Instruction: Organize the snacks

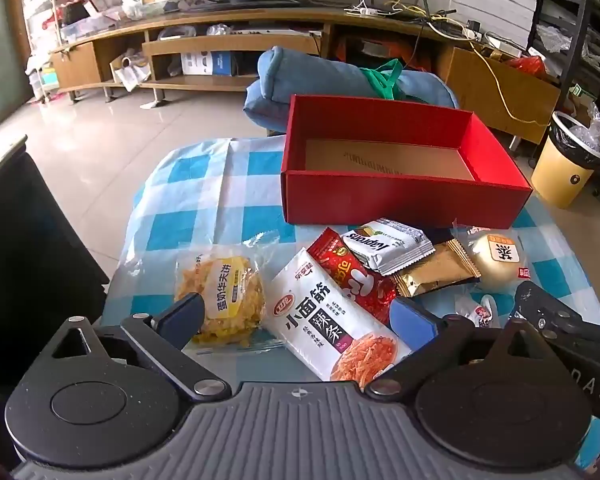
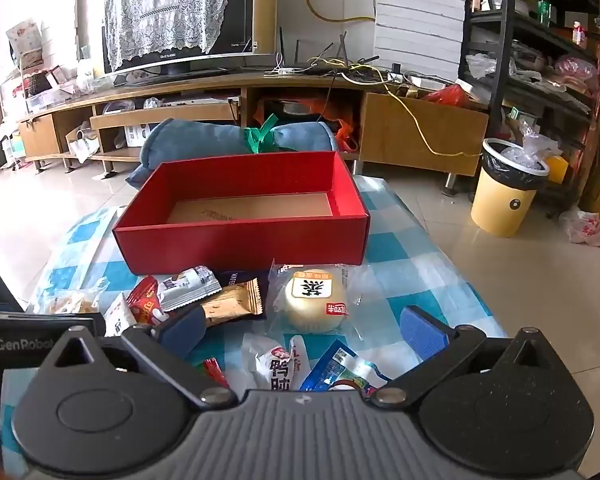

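Observation:
An empty red box [image 1: 404, 196] [image 2: 240, 236] stands at the far side of the checked table. Snack packets lie in front of it: a yellow waffle cake [image 1: 220, 296], a white spicy-strip packet [image 1: 332, 324], a red packet [image 1: 352, 272], a grey-white packet [image 1: 388, 248], a gold packet [image 1: 436, 272] [image 2: 232, 304] and a round bun [image 1: 496, 260] [image 2: 314, 300]. My left gripper [image 1: 296, 316] is open above the white packet. My right gripper [image 2: 302, 330] is open just short of the bun, over a white duck packet [image 2: 276, 360] and a blue packet [image 2: 340, 368].
A rolled blue cushion [image 1: 340, 76] [image 2: 220, 140] lies behind the box. A yellow bin [image 1: 568, 160] [image 2: 508, 192] stands on the floor at right. A TV stand [image 2: 180, 108] runs along the far wall. The table edge [image 1: 136, 240] drops off at left.

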The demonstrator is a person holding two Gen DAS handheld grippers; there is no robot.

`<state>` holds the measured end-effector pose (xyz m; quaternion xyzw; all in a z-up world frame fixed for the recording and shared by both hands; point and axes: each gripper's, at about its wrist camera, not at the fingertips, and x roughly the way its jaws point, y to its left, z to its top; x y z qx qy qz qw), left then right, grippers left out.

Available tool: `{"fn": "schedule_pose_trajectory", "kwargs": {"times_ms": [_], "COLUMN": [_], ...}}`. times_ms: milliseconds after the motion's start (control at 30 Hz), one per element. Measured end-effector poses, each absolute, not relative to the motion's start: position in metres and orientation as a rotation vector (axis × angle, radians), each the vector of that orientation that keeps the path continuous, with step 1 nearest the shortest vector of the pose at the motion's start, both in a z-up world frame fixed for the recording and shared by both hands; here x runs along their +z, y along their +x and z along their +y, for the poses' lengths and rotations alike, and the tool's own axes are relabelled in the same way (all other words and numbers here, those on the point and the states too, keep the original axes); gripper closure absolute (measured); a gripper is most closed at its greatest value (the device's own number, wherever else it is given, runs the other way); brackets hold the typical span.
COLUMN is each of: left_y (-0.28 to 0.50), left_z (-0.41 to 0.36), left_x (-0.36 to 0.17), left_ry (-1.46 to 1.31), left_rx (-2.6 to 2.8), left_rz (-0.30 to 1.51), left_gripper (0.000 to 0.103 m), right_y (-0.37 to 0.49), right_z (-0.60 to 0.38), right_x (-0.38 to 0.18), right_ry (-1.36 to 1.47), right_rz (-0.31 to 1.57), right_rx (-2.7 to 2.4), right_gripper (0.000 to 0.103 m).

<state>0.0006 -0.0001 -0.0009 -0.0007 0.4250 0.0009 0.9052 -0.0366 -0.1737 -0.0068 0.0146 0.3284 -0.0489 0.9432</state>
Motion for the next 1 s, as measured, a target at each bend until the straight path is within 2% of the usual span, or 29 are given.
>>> {"fn": "schedule_pose_trajectory", "kwargs": {"times_ms": [1000], "left_y": [0.001], "left_z": [-0.0029], "left_x": [-0.0061], "left_ry": [0.013], "left_rx": [-0.006], "left_rz": [0.886], "left_gripper": [0.006], "right_y": [-0.0314], "right_z": [-0.1741], "right_x": [-0.0129], "right_ry": [0.016], "right_rz": [0.702], "right_rx": [-0.101], "right_gripper": [0.001]}}
